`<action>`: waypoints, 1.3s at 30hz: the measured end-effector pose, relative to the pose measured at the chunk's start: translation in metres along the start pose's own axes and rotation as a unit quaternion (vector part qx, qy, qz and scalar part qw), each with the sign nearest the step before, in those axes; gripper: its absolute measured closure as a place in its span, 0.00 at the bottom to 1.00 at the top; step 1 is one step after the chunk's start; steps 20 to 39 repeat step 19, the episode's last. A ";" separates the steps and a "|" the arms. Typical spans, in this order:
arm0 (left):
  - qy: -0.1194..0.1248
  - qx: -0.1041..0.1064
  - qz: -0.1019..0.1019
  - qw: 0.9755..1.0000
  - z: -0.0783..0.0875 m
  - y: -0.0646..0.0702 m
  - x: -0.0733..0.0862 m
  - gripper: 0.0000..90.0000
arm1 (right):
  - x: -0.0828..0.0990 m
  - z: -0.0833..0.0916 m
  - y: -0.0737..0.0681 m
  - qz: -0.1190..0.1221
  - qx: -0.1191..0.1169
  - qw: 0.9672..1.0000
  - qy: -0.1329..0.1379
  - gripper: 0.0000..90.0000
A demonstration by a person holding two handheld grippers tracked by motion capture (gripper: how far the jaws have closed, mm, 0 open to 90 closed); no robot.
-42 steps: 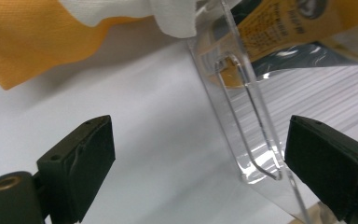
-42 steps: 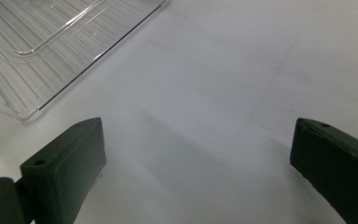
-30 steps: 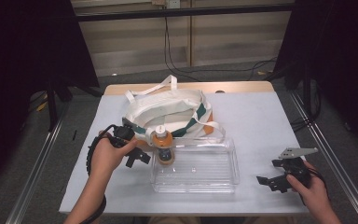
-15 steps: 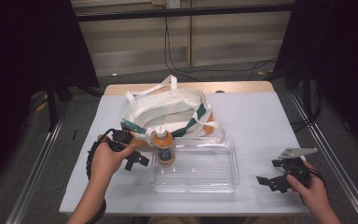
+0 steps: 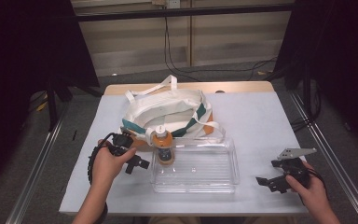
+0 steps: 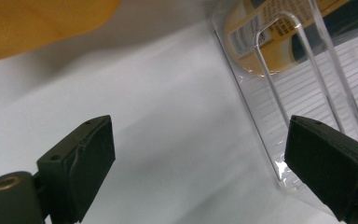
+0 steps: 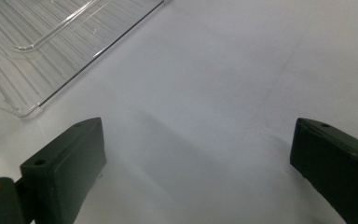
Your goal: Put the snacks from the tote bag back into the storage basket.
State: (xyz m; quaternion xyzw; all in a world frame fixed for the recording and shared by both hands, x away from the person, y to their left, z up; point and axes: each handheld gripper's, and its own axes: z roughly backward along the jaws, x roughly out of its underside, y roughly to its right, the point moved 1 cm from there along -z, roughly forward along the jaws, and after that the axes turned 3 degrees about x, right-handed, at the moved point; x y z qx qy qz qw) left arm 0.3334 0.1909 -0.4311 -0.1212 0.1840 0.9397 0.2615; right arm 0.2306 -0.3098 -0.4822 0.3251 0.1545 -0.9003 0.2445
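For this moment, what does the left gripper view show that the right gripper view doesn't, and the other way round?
The left gripper view alone shows the orange-labelled bottle lying in the clear tray, seen through its wall, plus a patch of the bag's orange cloth. The right gripper view adds nothing of its own beyond a bare corner of that tray, with nothing in it there. Both share the white table, the tray's edge, and a pair of open tongs, left and right, with nothing between the jaws.

High overhead, gripper views close, sharing tray [image 5: 193, 179]
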 end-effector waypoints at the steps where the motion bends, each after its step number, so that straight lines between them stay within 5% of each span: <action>1: 0.001 0.002 -0.002 1.000 0.000 -0.001 0.001 0.09 | 0.000 0.000 0.000 0.001 -0.001 1.000 0.001 0.03; 19: 0.068 0.006 0.000 0.998 -0.002 -0.012 0.023 0.09 | -0.001 0.005 -0.001 -0.013 0.012 1.000 0.022 0.02; 39: 0.068 0.006 0.000 0.998 -0.002 -0.012 0.023 0.09 | -0.001 0.005 -0.001 -0.013 0.012 1.000 0.022 0.02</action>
